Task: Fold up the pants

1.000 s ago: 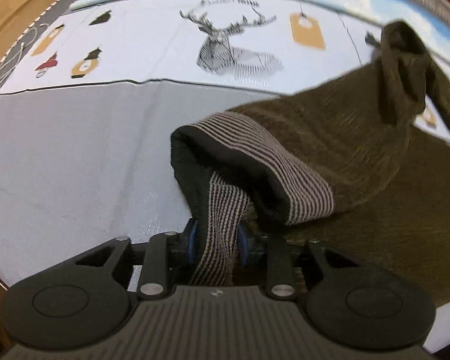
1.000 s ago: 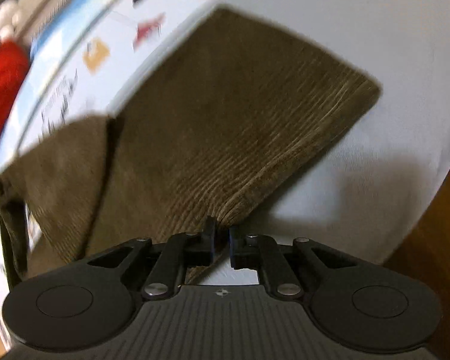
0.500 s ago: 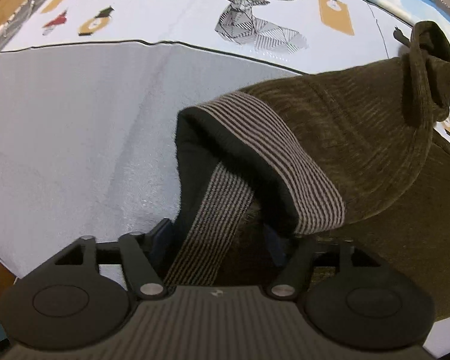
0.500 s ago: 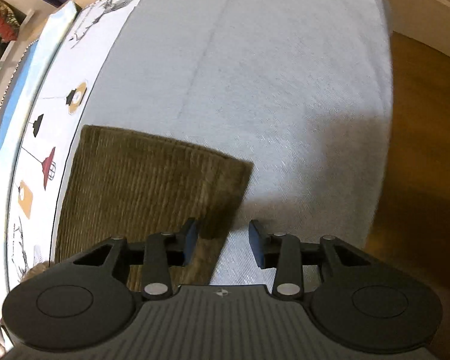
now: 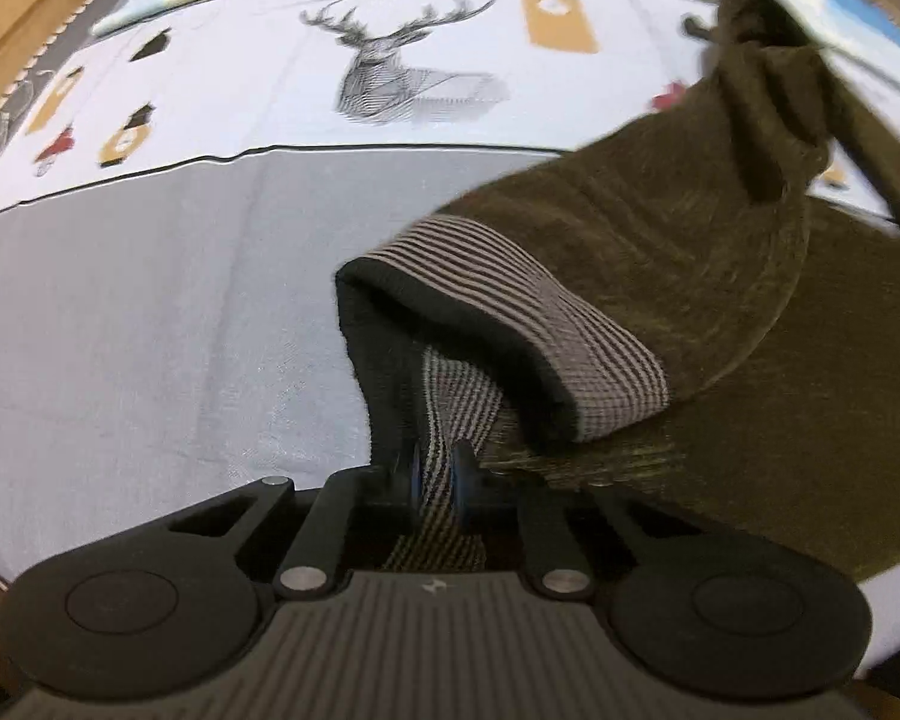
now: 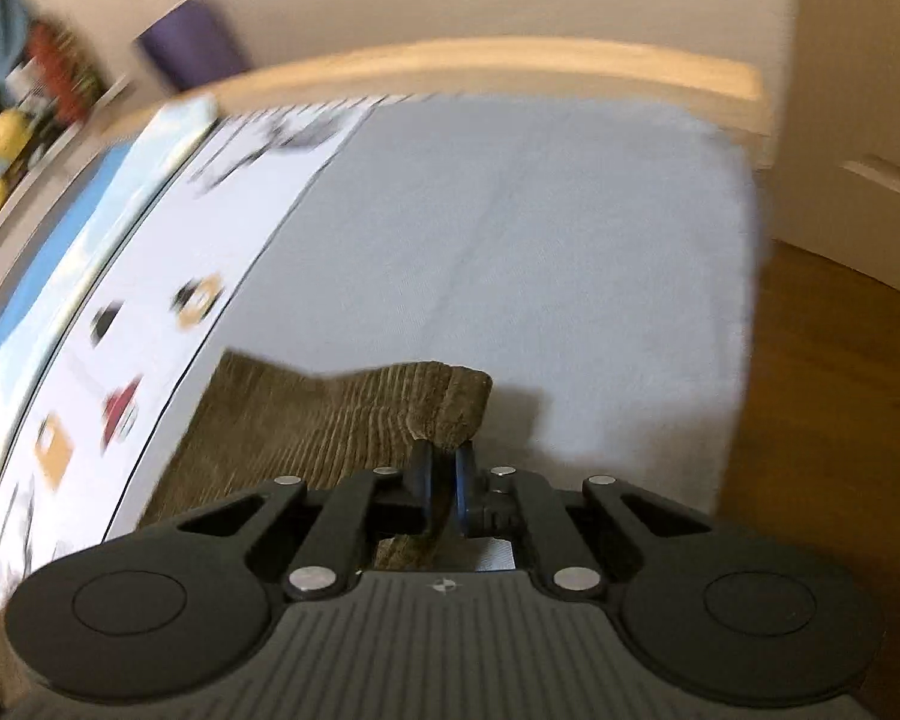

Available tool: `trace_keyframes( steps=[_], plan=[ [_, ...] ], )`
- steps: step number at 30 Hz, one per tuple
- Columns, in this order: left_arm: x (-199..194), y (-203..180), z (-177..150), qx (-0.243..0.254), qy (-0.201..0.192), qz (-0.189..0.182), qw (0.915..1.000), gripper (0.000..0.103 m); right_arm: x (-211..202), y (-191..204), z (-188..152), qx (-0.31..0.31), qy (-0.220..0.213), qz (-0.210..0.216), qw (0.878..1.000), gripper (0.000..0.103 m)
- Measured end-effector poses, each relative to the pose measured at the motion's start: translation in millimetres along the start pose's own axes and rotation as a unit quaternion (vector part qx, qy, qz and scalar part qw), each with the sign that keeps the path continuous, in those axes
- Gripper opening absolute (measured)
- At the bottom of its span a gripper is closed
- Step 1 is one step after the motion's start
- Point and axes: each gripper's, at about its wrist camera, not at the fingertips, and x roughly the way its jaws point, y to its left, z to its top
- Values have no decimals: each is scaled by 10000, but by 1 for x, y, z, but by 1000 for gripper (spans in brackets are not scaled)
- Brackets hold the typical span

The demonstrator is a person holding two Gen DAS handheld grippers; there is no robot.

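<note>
Olive-brown corduroy pants (image 5: 660, 210) lie on a bed. Their striped elastic waistband (image 5: 546, 300) gapes open in the left wrist view. My left gripper (image 5: 433, 474) points steeply down, and its jaws are closing on a strip of that waistband, with the blue pads pressing the fabric. In the right wrist view the leg end of the pants (image 6: 330, 420) lies flat. My right gripper (image 6: 444, 468) is closing on the hem's near right corner, which stands pinched up between its pads.
The pants rest on a grey sheet (image 6: 510, 240) beside a white printed cover with a deer drawing (image 5: 402, 78). A wooden bed rail (image 6: 510, 60) runs along the far end. The bed edge drops to a wooden floor (image 6: 822, 390) on the right.
Both grippers opened half a second ago and have shut again on the fabric. The right one swung round and now pinches the hem corner, raised slightly. The left one has stayed at the waistband.
</note>
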Motion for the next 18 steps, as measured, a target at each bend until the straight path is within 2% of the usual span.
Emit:
trace_keyframes(
  steps=[2, 6, 8, 10, 12, 14, 16, 17, 18],
  plan=[
    [-4, 0, -4, -51, 58, -258, 9996, 11, -1, -7, 3, 102, -104, -260, 9996, 6],
    [1, -5, -11, 276, 315, -193, 9989, 13, 16, -4, -3, -414, 335, -508, 9973, 8],
    [-2, -3, -11, 259, 331, -173, 9990, 19, 15, -1, -9, -496, 370, -628, 9961, 14],
    [-12, 2, -6, 30, 185, -22, 9998, 18, 4, 6, -9, -539, 120, -650, 9964, 14],
    [-33, 4, 3, -121, -302, 75, 9994, 18, -7, 19, -11, -798, -193, -598, 9948, 16],
    [-55, 1, 10, -234, -839, -168, 9961, 18, -23, 39, -16, -1052, -423, -311, 9931, 23],
    [-65, -15, 17, -178, -1155, -640, 9911, 19, -35, 63, -25, -1320, -411, 431, 9895, 23],
    [-65, -27, 20, -79, -1165, -776, 9901, 21, -37, 76, -30, -1506, -315, 833, 9846, 23],
    [-64, -41, 23, 94, -1138, -871, 9896, 22, -42, 95, -41, -1834, -195, 1336, 9737, 23]
  ],
)
